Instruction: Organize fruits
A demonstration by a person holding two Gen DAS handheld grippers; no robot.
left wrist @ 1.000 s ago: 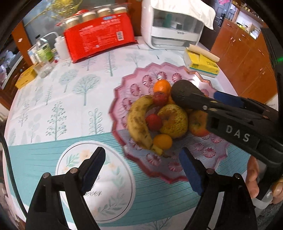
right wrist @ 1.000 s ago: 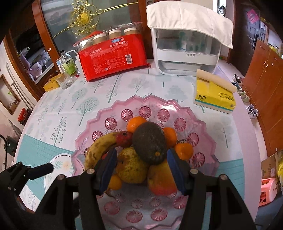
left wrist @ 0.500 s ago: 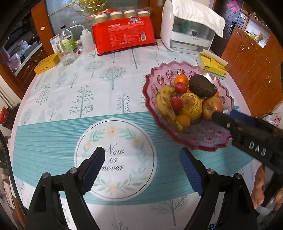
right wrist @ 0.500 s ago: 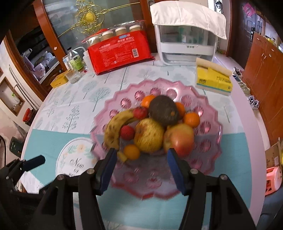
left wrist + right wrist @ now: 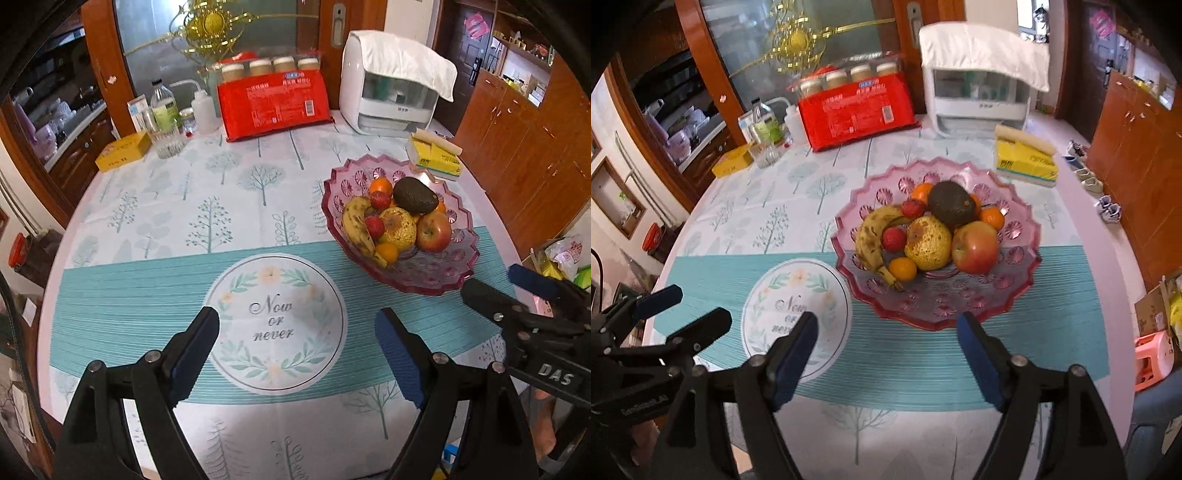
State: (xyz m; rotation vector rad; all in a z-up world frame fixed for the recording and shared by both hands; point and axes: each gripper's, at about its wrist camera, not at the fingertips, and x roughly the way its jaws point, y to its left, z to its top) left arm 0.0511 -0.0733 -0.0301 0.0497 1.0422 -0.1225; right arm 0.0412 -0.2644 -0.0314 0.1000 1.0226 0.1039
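Hanging over the near edge of the counter (image 5: 923, 369), the right claw (image 5: 886, 354) has nothing between its blue pads, and its jaws are opening wide. The left claw (image 5: 295, 354) is spread wide too and holds nothing; it sits above the round "Now or never" picture (image 5: 275, 321) on the cloth. Just past the claws stands the pink glass bowl (image 5: 938, 314). All the fruit is piled inside it: a spotty banana (image 5: 871, 236), a yellow pear (image 5: 928, 242), a red apple (image 5: 975, 247), little oranges (image 5: 902, 268) and a dark avocado (image 5: 951, 205) on top. Farther back lies a yellow tissue pack (image 5: 1025, 162). At the far edge are a red package (image 5: 855, 110), some bottles (image 5: 762, 123) and a white machine (image 5: 979, 96) with a cloth over it.
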